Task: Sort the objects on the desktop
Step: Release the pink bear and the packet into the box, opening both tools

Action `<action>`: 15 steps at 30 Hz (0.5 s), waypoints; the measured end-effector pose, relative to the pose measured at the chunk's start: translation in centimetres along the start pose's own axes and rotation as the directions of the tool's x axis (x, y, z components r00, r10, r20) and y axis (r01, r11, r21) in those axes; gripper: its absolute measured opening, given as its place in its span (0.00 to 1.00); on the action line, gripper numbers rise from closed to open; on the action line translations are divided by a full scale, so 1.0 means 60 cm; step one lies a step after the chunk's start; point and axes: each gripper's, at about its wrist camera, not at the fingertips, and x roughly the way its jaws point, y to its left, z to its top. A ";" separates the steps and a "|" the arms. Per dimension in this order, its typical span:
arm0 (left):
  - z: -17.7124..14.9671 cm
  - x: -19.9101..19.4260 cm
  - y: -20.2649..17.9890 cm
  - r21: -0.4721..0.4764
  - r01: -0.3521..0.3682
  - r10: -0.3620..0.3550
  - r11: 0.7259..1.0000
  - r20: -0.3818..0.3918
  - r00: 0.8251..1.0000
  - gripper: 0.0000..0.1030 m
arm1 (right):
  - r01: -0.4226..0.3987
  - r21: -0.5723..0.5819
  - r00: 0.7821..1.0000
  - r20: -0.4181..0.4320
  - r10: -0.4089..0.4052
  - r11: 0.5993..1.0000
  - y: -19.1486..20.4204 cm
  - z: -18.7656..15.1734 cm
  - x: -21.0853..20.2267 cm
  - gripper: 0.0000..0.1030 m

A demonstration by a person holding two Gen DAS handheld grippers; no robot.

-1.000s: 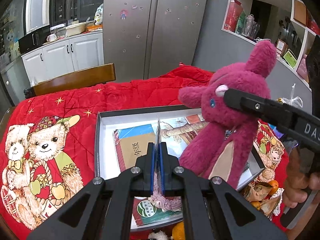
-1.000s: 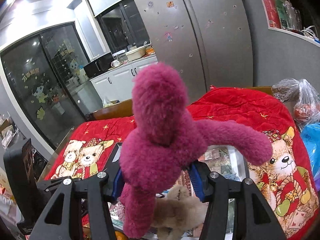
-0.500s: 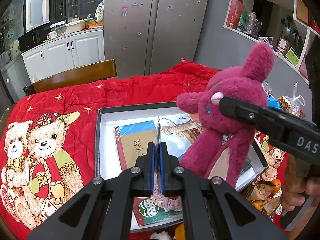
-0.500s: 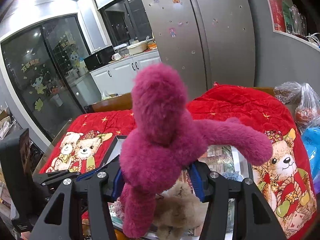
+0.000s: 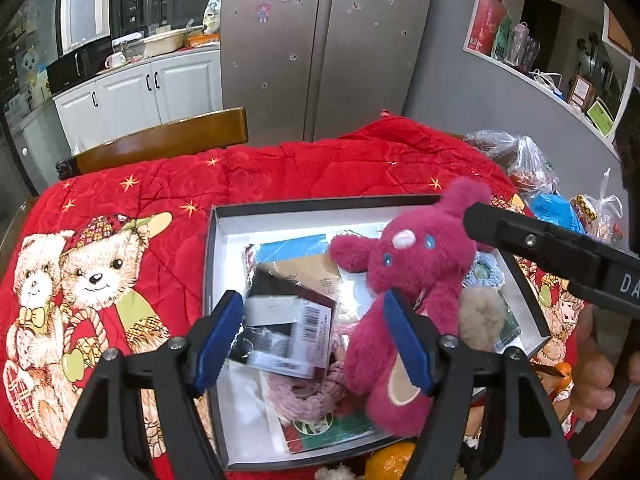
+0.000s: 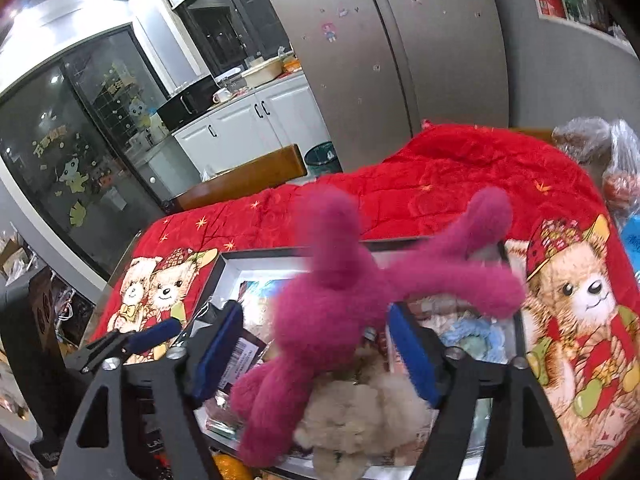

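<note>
From my left wrist camera, the left gripper (image 5: 316, 332) stands wide apart with nothing clamped. Between its blue pads (image 5: 218, 336) lies a flat packet with a barcode label (image 5: 286, 320), resting in the open box (image 5: 212, 264) on the red bear-print quilt (image 5: 120, 240). The magenta plush toy (image 5: 408, 288) sits just right of centre inside the box, its body behind my right-hand pad, face toward the camera with blue eyes and a pale nose. A beige fluffy toy (image 5: 480, 316) lies against its side. The right gripper's black finger (image 5: 532, 240) crosses above the plush's head.

From my right wrist camera, the right gripper (image 6: 316, 344) is spread wide, and the plush (image 6: 332, 320) lies between the pads (image 6: 218, 348), slumped in the box (image 6: 224, 264); I cannot tell whether either pad touches it. It is motion-blurred, seen from behind, one arm flung rightward. The beige toy (image 6: 360, 412) lies beneath it.
</note>
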 end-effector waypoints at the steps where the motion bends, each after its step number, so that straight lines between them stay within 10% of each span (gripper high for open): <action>1: 0.001 -0.002 0.000 0.001 -0.007 0.007 1.000 0.003 1.000 0.77 | 0.009 -0.008 1.000 0.009 -0.009 1.000 0.002 0.001 -0.004 0.79; 15: 0.005 -0.019 0.006 0.000 -0.026 0.026 1.000 0.025 0.999 0.77 | 0.048 -0.059 0.999 0.008 -0.048 0.997 0.021 0.005 -0.020 0.80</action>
